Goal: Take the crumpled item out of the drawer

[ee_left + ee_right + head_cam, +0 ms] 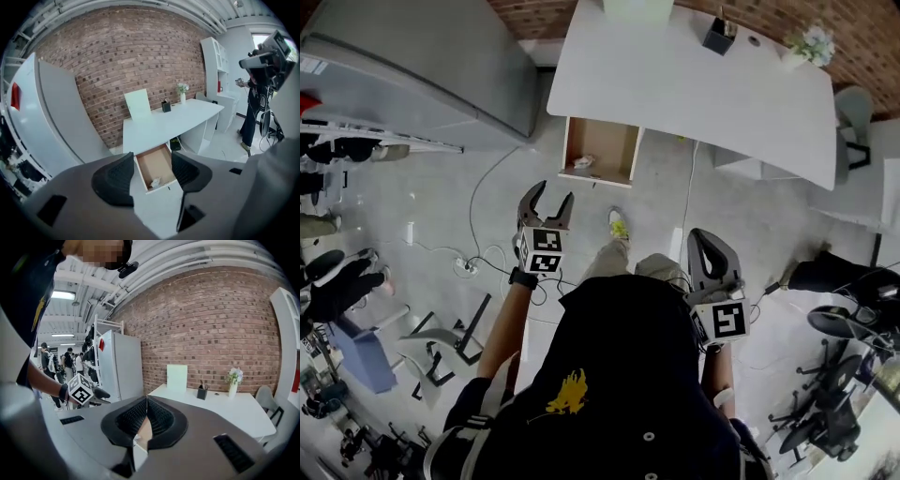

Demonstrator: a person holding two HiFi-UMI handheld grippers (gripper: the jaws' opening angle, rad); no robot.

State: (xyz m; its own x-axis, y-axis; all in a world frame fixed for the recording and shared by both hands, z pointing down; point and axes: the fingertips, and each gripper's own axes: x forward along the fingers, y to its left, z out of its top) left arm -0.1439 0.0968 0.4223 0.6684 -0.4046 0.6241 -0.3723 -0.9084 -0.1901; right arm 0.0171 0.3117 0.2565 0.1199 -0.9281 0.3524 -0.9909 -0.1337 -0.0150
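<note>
The white desk point(694, 84) has a wooden drawer point(614, 141) pulled out over the floor. A small pale crumpled item point(583, 162) lies in the drawer's front left corner. My left gripper point(546, 199) is held out short of the drawer, apart from it, jaws open and empty. In the left gripper view the drawer point(157, 164) and the crumpled item point(155, 182) show between the spread jaws of the left gripper point(152, 171). My right gripper point(711, 242) hangs lower right, shut on nothing. In the right gripper view the right gripper point(146, 401) has its pads closed together.
A large grey cabinet point(422, 66) stands left of the desk. On the desk are a dark pen holder point(719, 36) and a vase of flowers point(811, 42). Cables point(478, 253) trail over the floor. Office chairs point(844, 375) stand at the right, stools point(455, 342) at the left.
</note>
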